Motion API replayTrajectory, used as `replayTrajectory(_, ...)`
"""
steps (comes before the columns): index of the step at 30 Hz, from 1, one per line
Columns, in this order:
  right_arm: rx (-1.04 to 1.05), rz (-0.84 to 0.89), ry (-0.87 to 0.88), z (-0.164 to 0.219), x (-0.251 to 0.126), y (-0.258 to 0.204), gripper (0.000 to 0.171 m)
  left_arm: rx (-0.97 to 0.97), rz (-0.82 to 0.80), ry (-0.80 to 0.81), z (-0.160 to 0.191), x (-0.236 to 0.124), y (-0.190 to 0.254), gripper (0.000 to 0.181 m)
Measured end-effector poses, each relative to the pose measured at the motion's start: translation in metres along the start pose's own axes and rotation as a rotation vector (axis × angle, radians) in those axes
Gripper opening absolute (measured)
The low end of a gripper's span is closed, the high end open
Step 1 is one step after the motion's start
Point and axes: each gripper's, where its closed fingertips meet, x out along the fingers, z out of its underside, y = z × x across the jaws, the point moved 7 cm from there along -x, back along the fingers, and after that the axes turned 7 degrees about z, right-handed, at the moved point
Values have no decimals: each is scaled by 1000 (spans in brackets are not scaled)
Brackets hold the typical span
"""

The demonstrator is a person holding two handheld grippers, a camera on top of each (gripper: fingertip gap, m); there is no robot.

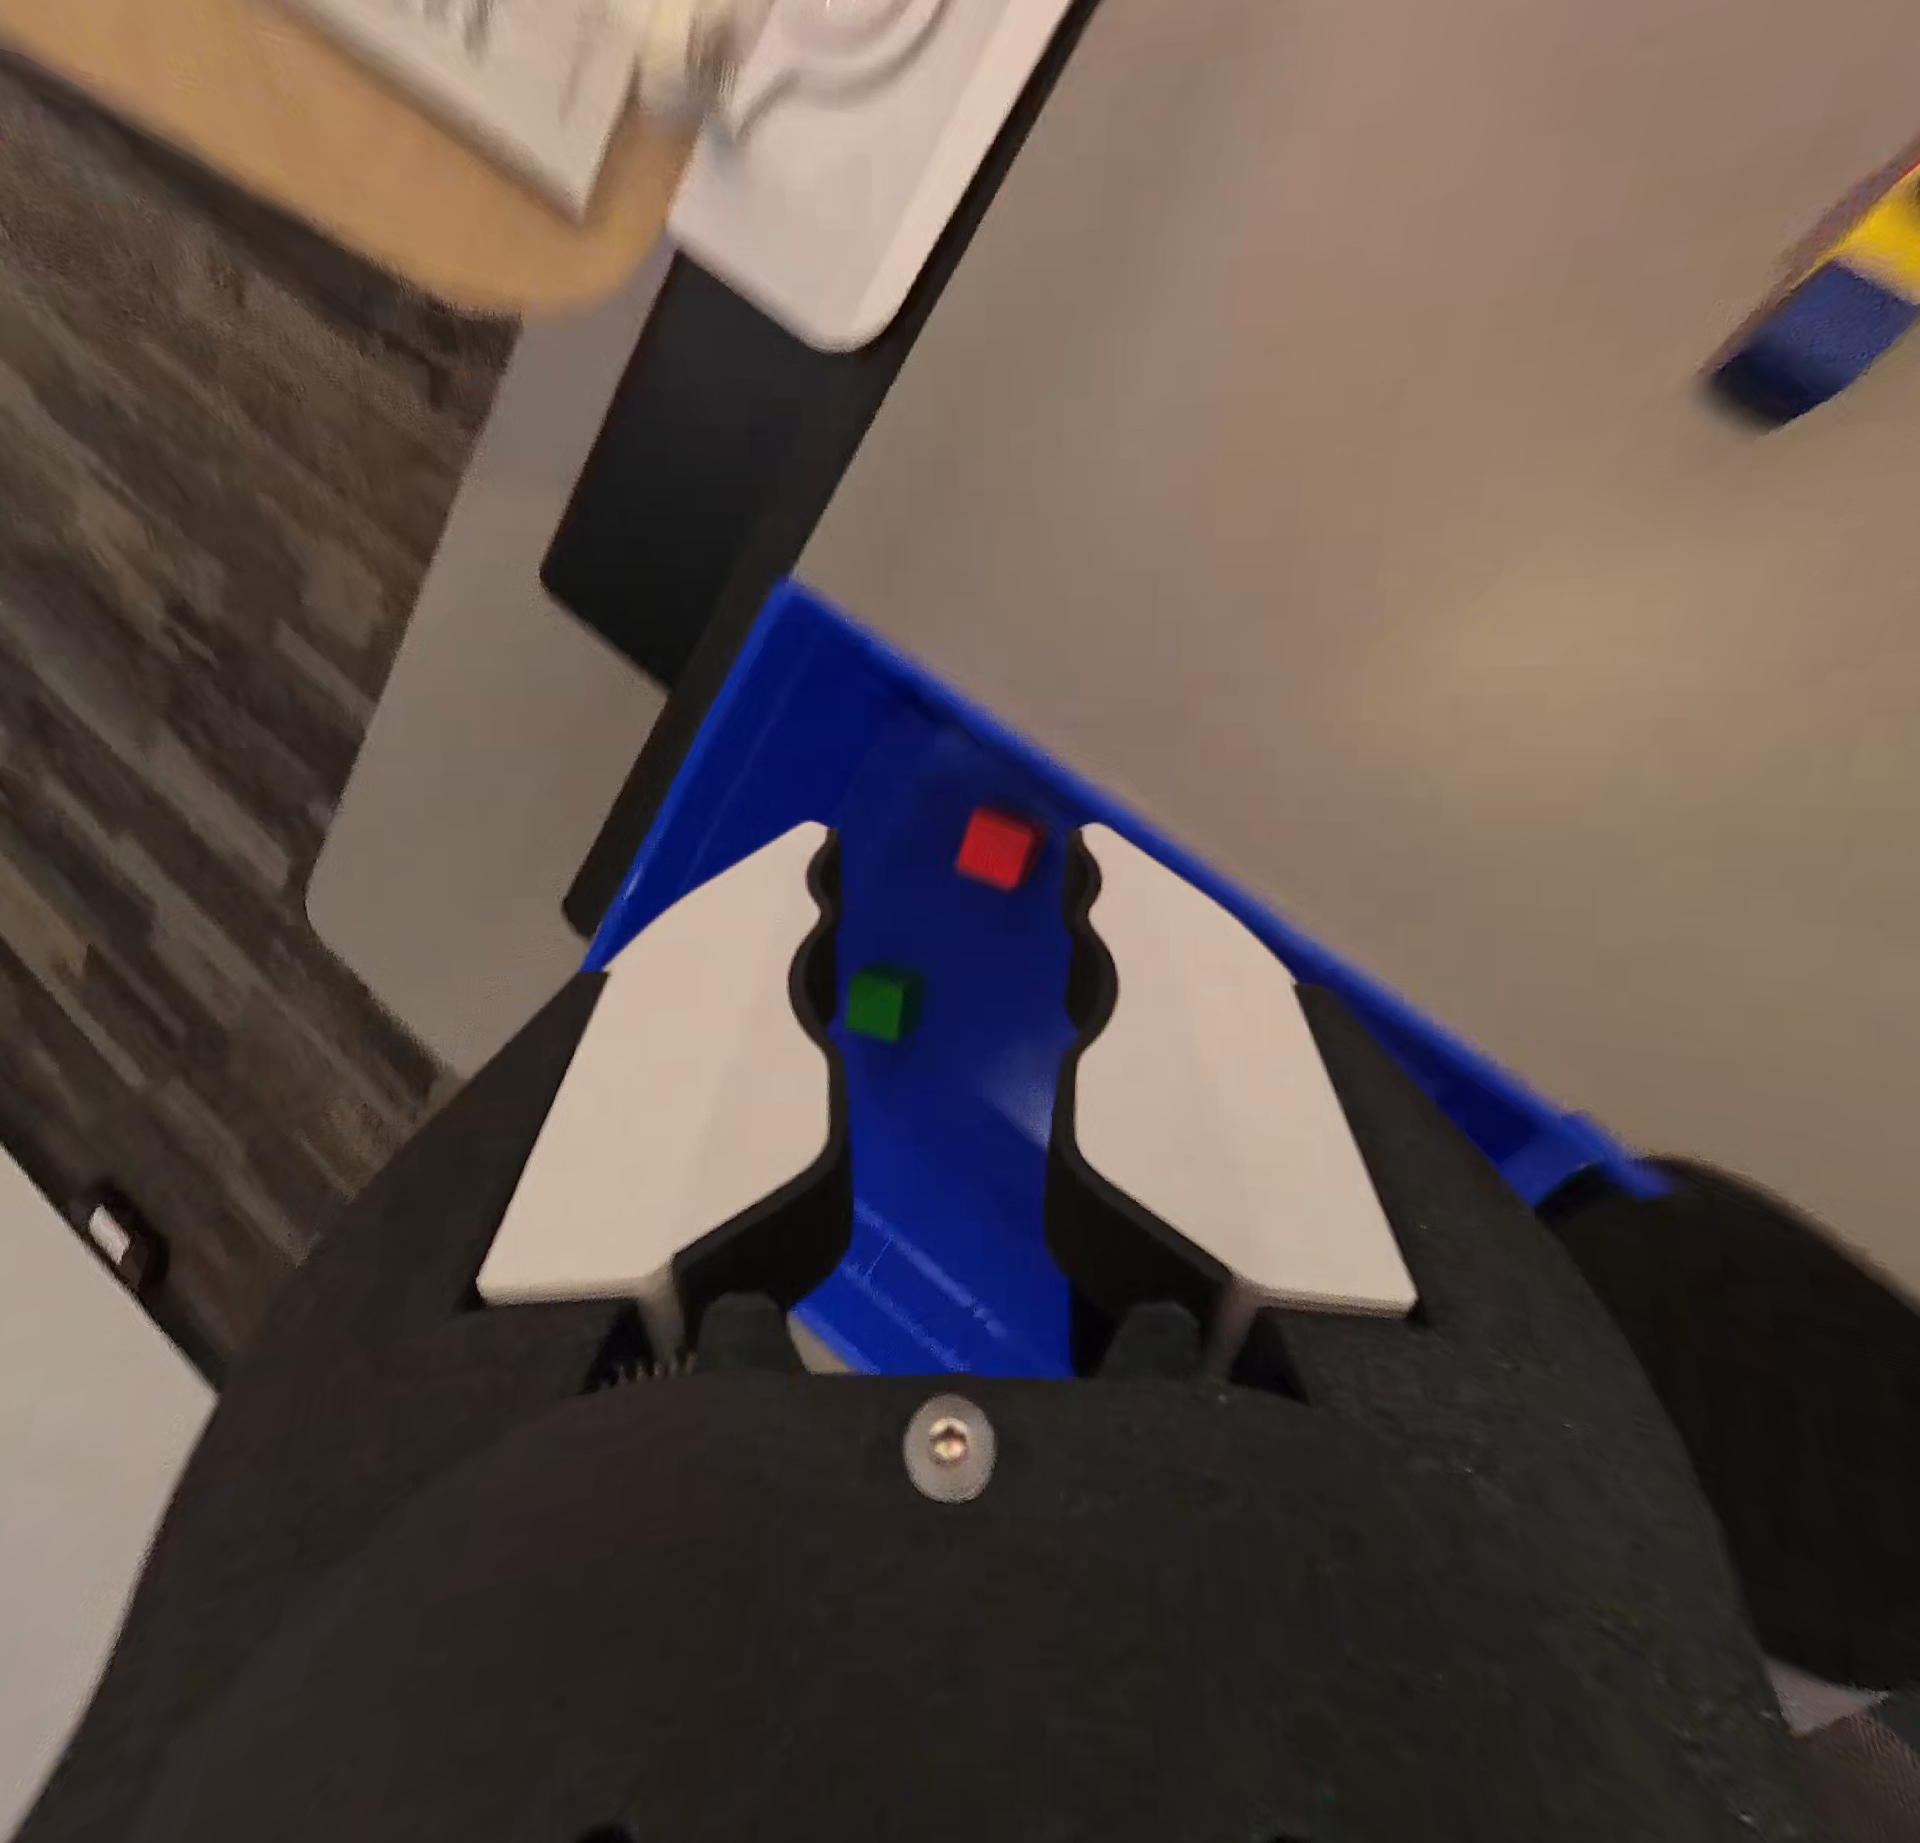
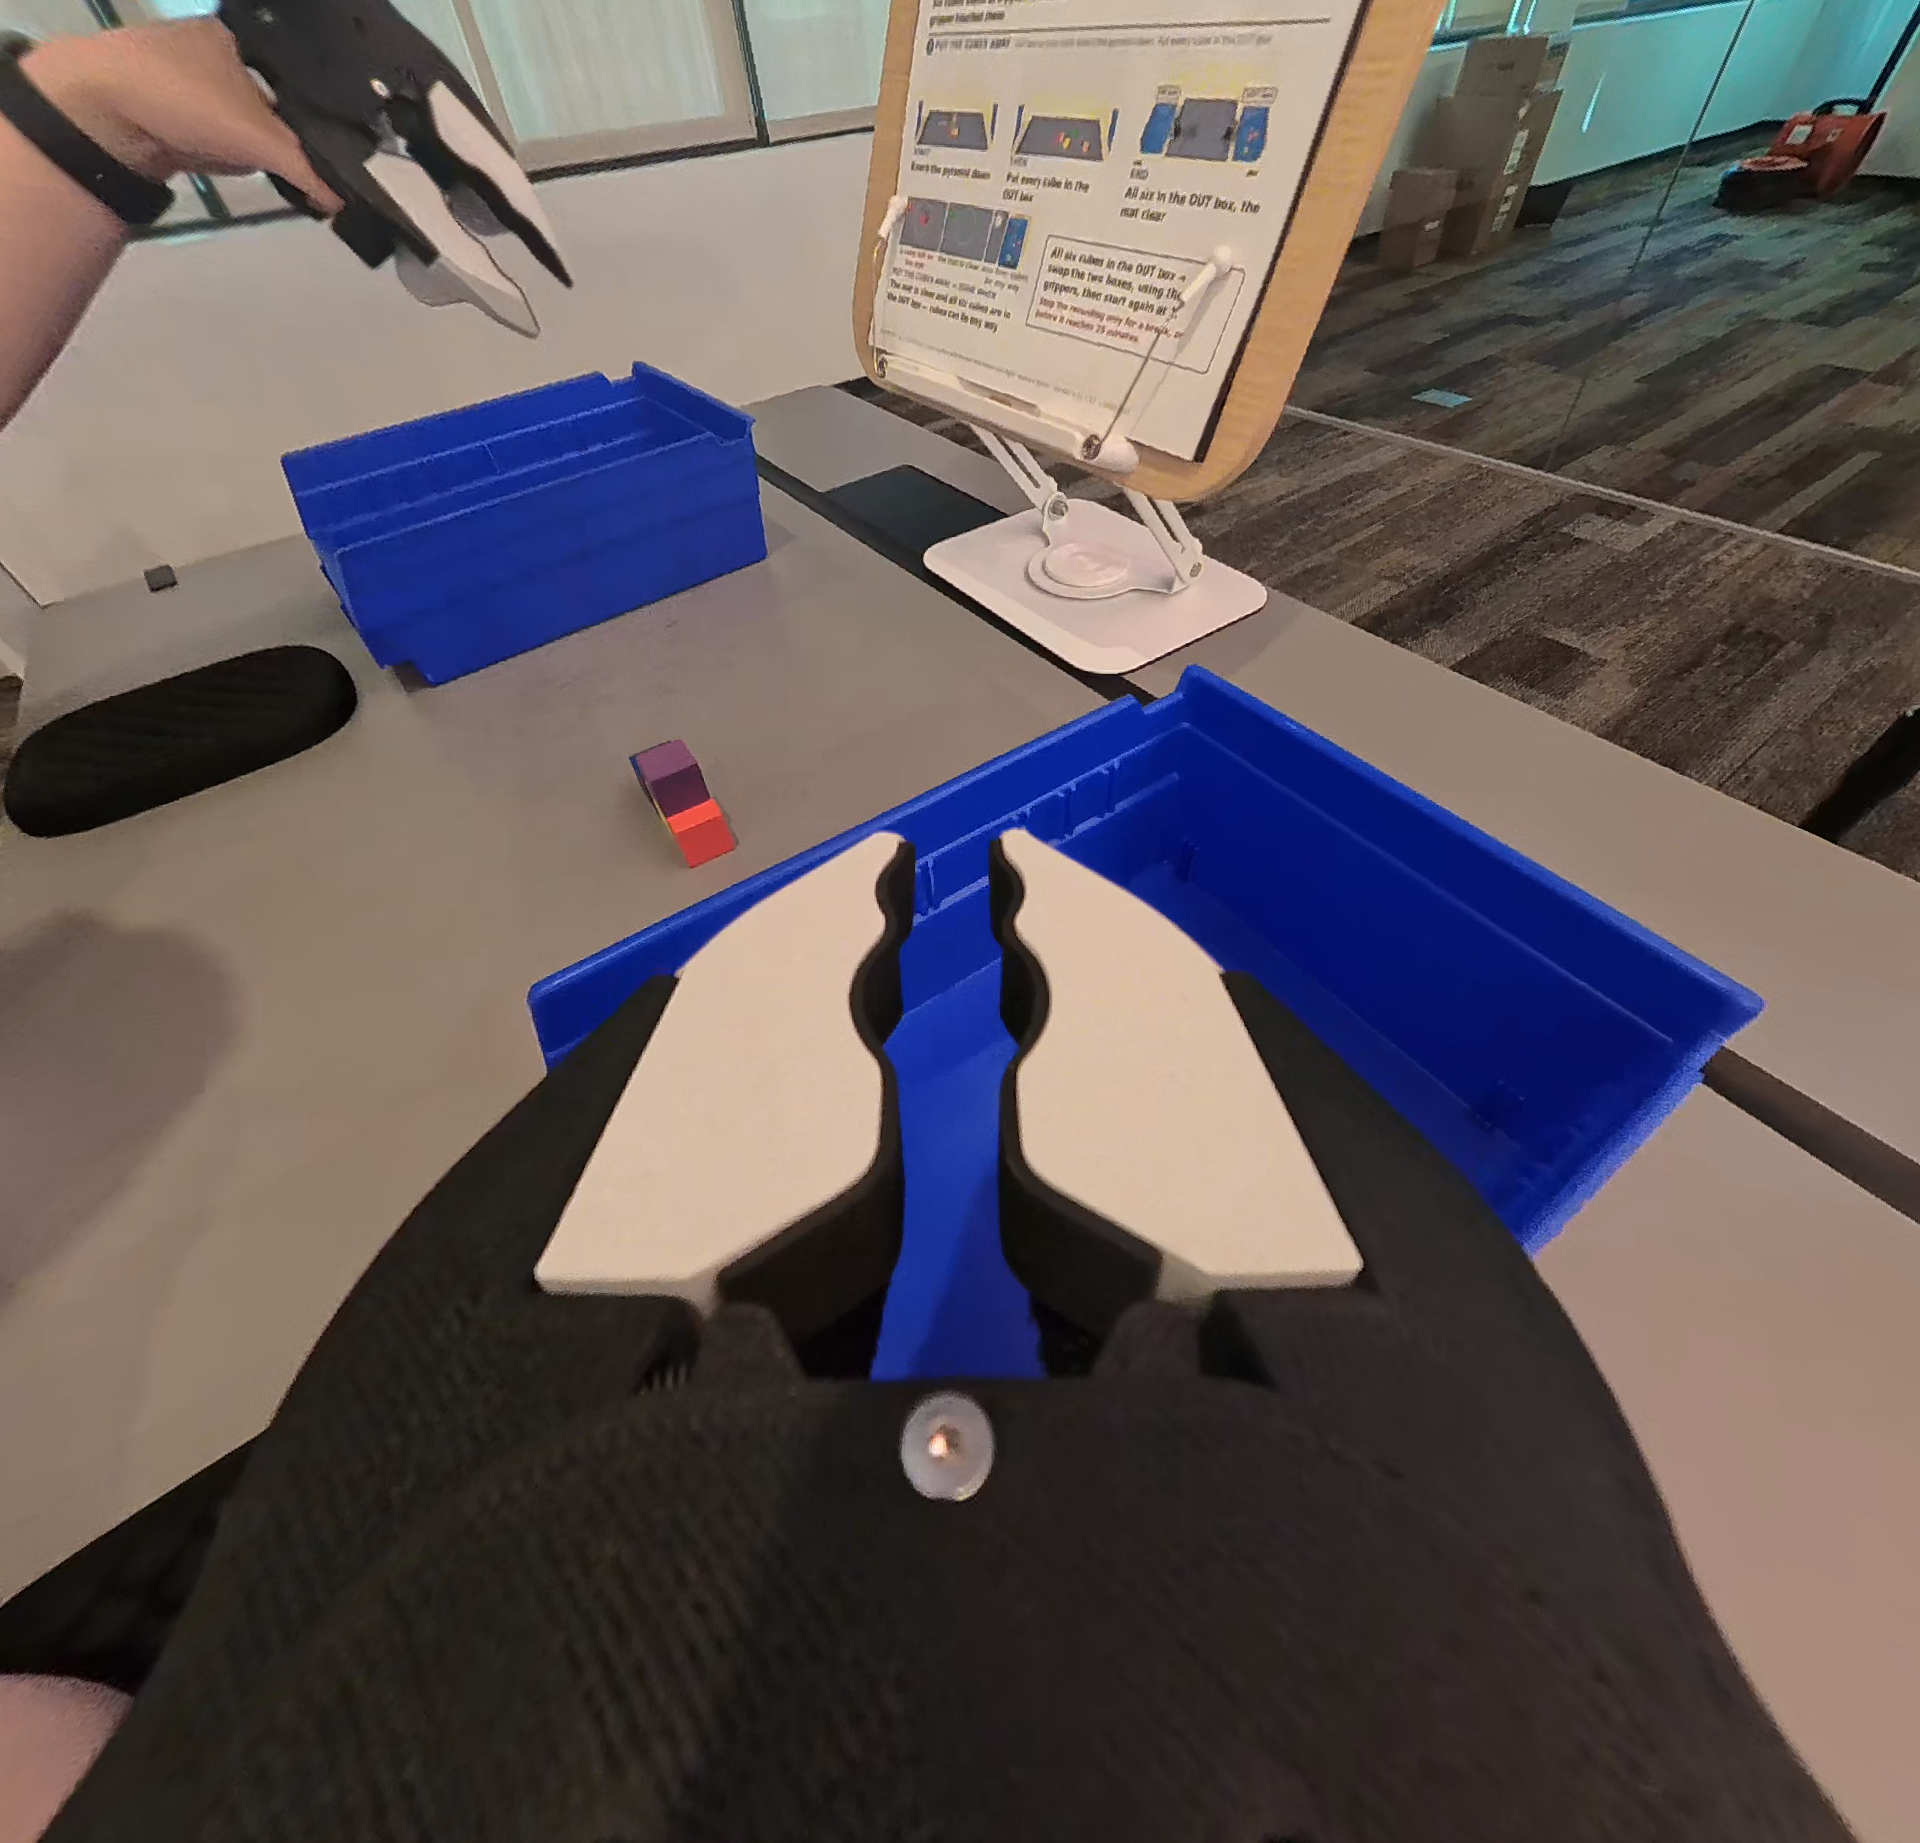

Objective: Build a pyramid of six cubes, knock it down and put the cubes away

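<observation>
In the left wrist view, which is blurred, my left gripper is open and empty above a blue bin. A red cube and a green cube lie in that bin. A blurred blue cube with a yellow one stands on the table at the far right. In the right wrist view, my right gripper is open by a narrow gap and empty over a second blue bin, where I see no cubes. A purple cube sits on a small cluster beside an orange cube. The left gripper hovers over the far bin.
A document stand with a printed sheet rests on its white base at the table's back edge. A black padded rest lies at the left. A hand holds the left gripper. Carpeted floor lies beyond the table. The left gripper's tips are roughly 50 centimeters from the right gripper's. From my left tips it is roughly 15 centimeters to the red cube; from my right, 60 centimeters.
</observation>
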Motion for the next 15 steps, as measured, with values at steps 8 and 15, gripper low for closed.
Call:
replayTrajectory(8,-8,8,-36,2,5,-2,14,38,70,-378,103,91,-42,43)
replayTrajectory(15,-16,26,-62,3,5,-2,14,97,63,-470,123,127,-49,46)
